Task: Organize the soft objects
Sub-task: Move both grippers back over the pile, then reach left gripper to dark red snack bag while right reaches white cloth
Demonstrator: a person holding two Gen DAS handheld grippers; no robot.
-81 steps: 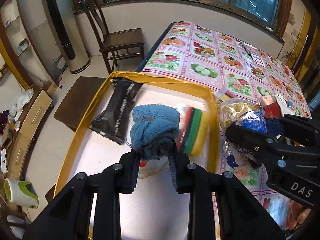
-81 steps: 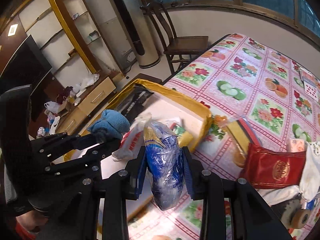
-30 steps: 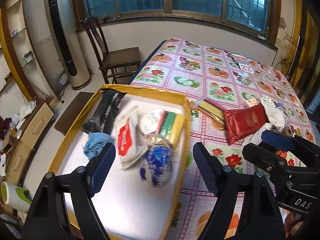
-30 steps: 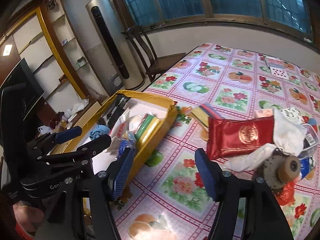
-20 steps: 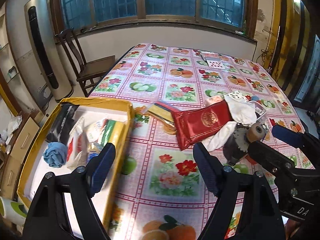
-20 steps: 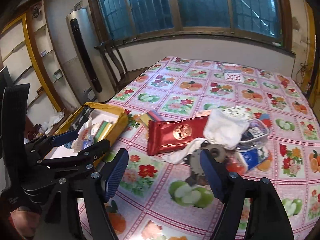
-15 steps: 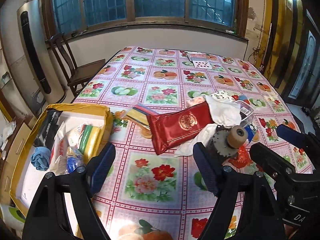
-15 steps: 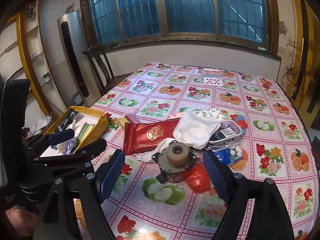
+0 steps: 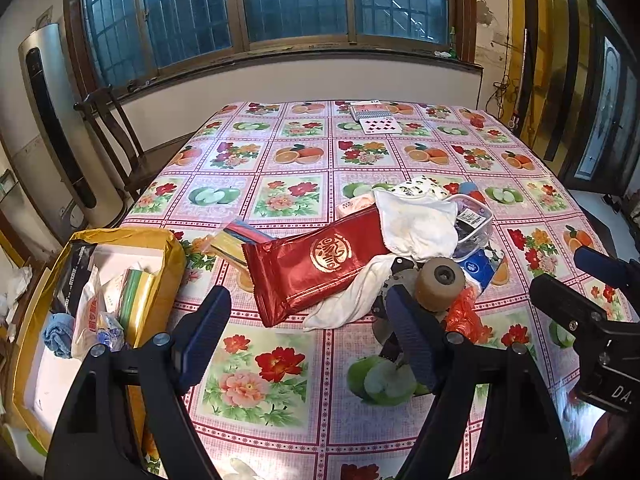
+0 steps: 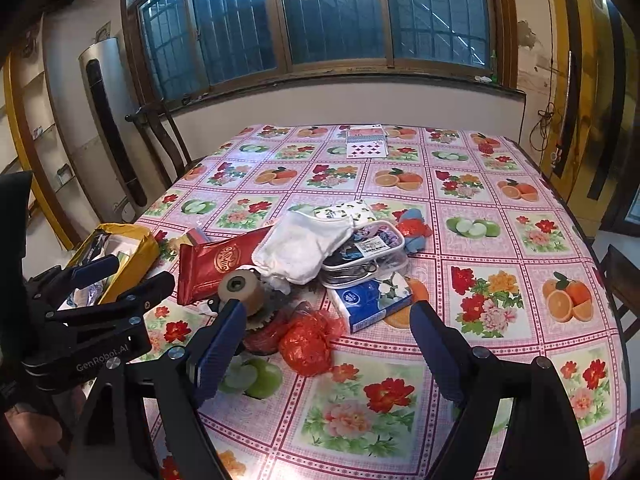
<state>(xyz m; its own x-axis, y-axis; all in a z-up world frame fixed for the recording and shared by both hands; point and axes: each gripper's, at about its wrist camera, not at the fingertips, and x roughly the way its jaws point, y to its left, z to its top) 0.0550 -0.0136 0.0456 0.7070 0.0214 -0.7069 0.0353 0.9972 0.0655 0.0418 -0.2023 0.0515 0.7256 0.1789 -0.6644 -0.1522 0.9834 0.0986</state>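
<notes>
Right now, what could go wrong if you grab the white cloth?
The white cloth lies over the red packet and the clear pouch, so pulling it may drag them along. The heavy wheel sits on its lower edge and could tip or roll.

A lived-in home: fruit-and-flower oilcloth [image 9: 280, 196] covering the surface, wooden chair [image 9: 116, 140] at left, standing air conditioner [image 9: 52, 128] far left, barred windows [image 9: 296, 0] across the top.

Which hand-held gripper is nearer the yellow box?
Left. The left hand-held gripper hangs open just right of the yellow box; the right hand-held gripper, also open, sits farther right, over the red crumpled bag.
</notes>
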